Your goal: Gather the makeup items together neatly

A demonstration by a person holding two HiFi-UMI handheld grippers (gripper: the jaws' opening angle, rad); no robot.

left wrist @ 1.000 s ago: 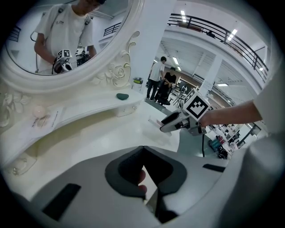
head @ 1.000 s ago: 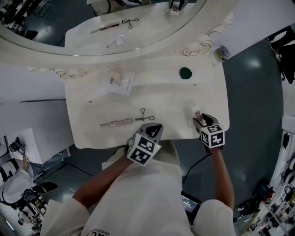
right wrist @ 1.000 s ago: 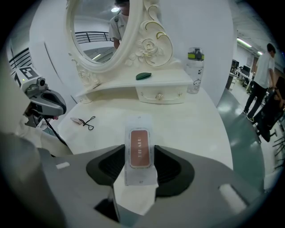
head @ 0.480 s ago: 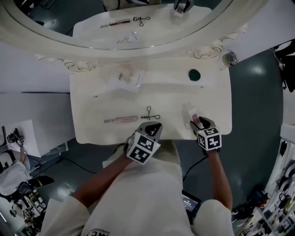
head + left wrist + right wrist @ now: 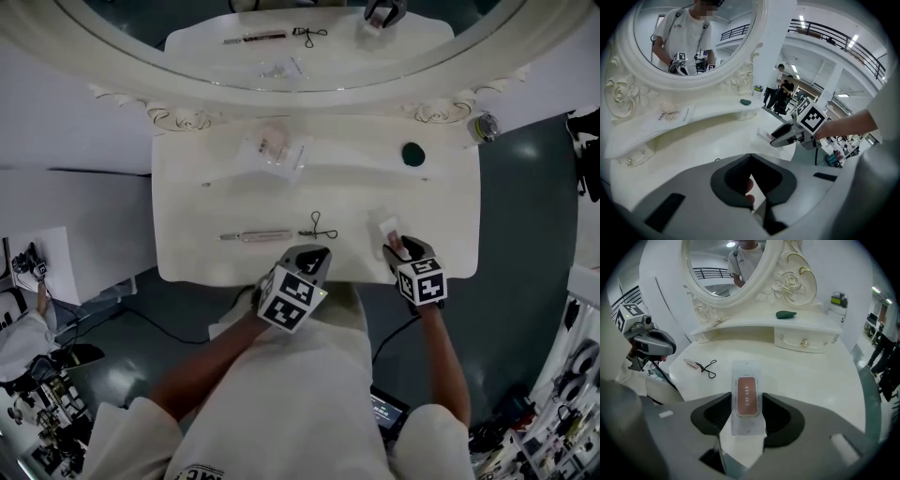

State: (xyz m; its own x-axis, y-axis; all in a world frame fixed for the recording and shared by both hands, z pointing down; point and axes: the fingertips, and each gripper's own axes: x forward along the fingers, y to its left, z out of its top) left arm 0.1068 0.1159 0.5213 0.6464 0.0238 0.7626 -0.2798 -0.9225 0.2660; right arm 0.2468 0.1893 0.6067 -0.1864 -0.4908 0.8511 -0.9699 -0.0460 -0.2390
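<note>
My right gripper (image 5: 401,251) is shut on a clear packet with a brown-pink swatch (image 5: 746,394), holding it just above the front right of the white dressing table (image 5: 216,202). The packet (image 5: 385,228) sticks out ahead of the jaws. My left gripper (image 5: 314,259) hovers at the table's front edge, shut with nothing in it. Just beyond it lie a black eyelash curler (image 5: 319,227) and a slim pink tube (image 5: 258,235). A second clear packet (image 5: 275,148) lies on the raised back shelf, and a dark green item (image 5: 413,154) sits at the shelf's right.
An ornate oval mirror (image 5: 328,56) stands behind the shelf. A small bottle (image 5: 483,127) sits at the shelf's far right end. Drawer knobs (image 5: 805,342) show under the shelf. Dark floor surrounds the table, with clutter at the lower left and right.
The head view has shifted. Relative to the table, both grippers have drifted slightly left along the front edge, the right one still carrying the packet.
</note>
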